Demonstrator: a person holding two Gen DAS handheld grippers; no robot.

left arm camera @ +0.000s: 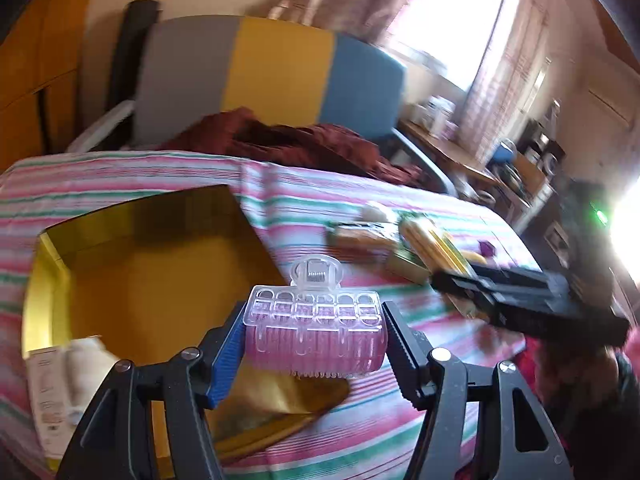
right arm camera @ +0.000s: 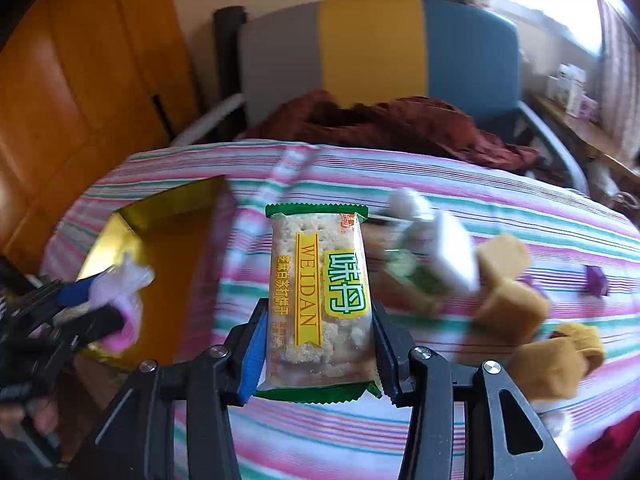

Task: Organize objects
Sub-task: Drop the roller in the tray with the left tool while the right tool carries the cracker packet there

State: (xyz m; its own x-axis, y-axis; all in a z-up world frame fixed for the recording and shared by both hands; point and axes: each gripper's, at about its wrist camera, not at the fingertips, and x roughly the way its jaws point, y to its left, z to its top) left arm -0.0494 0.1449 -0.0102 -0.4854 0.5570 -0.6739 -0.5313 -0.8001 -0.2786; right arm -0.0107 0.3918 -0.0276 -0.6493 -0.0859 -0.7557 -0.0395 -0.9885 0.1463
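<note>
My left gripper (left arm camera: 314,344) squeezes one pink hair roller (left arm camera: 316,330). My right gripper (right arm camera: 318,344) squeezes one biscuit pack (right arm camera: 320,300). The snacks (right arm camera: 516,308) beside it are too blurry to count.

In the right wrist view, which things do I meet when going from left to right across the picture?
Left gripper with the pink hair roller → gold box → biscuit packet in the right gripper → white packet → tan blocks.
</note>
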